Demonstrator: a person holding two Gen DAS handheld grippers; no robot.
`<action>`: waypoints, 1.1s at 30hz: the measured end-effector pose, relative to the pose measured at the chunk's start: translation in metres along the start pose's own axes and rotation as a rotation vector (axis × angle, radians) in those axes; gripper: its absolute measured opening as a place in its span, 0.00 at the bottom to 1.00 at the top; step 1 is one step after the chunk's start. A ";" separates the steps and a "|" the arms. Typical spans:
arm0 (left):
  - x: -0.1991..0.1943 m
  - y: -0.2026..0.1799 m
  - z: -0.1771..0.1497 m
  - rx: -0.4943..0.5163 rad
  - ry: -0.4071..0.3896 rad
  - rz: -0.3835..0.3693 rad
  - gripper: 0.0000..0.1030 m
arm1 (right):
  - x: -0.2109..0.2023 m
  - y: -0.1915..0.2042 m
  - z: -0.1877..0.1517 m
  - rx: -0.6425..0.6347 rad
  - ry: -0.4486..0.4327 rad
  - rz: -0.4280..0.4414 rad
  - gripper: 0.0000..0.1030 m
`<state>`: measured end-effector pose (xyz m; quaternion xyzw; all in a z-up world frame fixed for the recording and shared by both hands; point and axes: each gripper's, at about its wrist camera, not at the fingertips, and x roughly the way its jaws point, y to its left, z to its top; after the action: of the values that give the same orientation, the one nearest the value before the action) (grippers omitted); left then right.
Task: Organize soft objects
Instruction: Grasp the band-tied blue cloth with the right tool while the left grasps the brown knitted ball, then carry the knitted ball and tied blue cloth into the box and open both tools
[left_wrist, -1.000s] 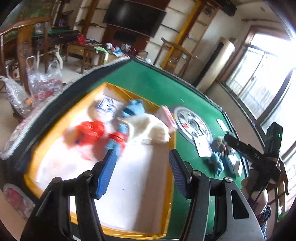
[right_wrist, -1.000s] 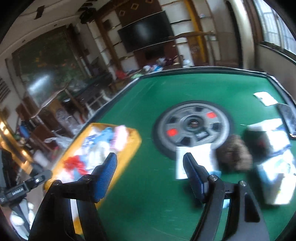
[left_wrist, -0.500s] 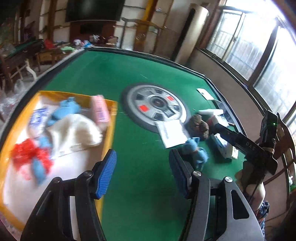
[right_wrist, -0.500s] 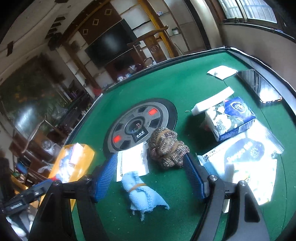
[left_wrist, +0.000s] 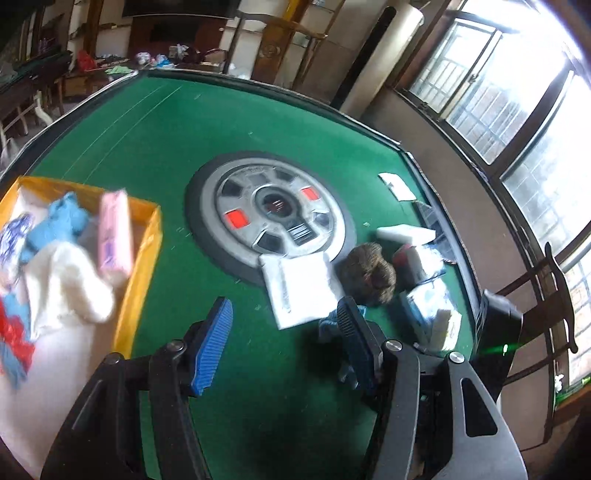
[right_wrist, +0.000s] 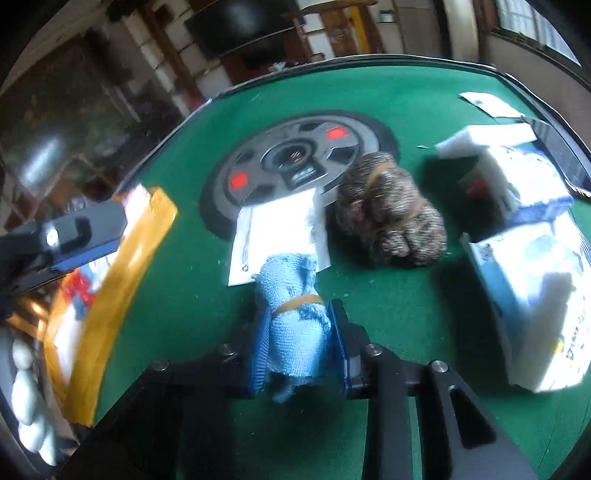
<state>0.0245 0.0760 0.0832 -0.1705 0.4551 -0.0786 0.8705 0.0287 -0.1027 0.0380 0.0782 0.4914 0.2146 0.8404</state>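
Note:
My right gripper (right_wrist: 298, 345) is shut on a rolled light-blue cloth (right_wrist: 295, 317) bound with a rubber band, on the green table. A brown speckled cloth bundle (right_wrist: 391, 218) lies just beyond it, also in the left wrist view (left_wrist: 369, 273). My left gripper (left_wrist: 282, 345) is open and empty above the table, between the yellow tray (left_wrist: 147, 251) and the bundle. The tray holds a white fluffy cloth (left_wrist: 70, 284), a blue cloth (left_wrist: 59, 221), a pink pack (left_wrist: 114, 236) and red items. The blue cloth peeks behind my left gripper's right finger (left_wrist: 328, 325).
A round grey wheel-like centre panel (left_wrist: 269, 210) sits mid-table with a white paper sheet (left_wrist: 299, 288) on its near edge. Tissue packs and boxes (right_wrist: 532, 266) crowd the right side. A phone (right_wrist: 557, 147) lies near the right edge. The yellow tray (right_wrist: 122, 266) is left.
My right gripper moved down to the blue cloth and closed on it. My left gripper swung right, away from over the tray toward the middle of the table.

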 end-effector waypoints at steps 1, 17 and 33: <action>0.005 -0.006 0.005 0.007 0.006 -0.010 0.56 | -0.007 -0.006 -0.001 0.038 -0.016 -0.007 0.26; 0.123 -0.094 0.026 0.141 0.032 0.128 0.77 | -0.094 -0.104 -0.022 0.398 -0.326 -0.009 0.27; 0.094 -0.104 0.005 0.226 0.069 -0.057 0.57 | -0.093 -0.098 -0.021 0.400 -0.347 -0.056 0.28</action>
<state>0.0842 -0.0473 0.0527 -0.0812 0.4680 -0.1602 0.8653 -0.0007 -0.2326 0.0675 0.2647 0.3744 0.0735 0.8856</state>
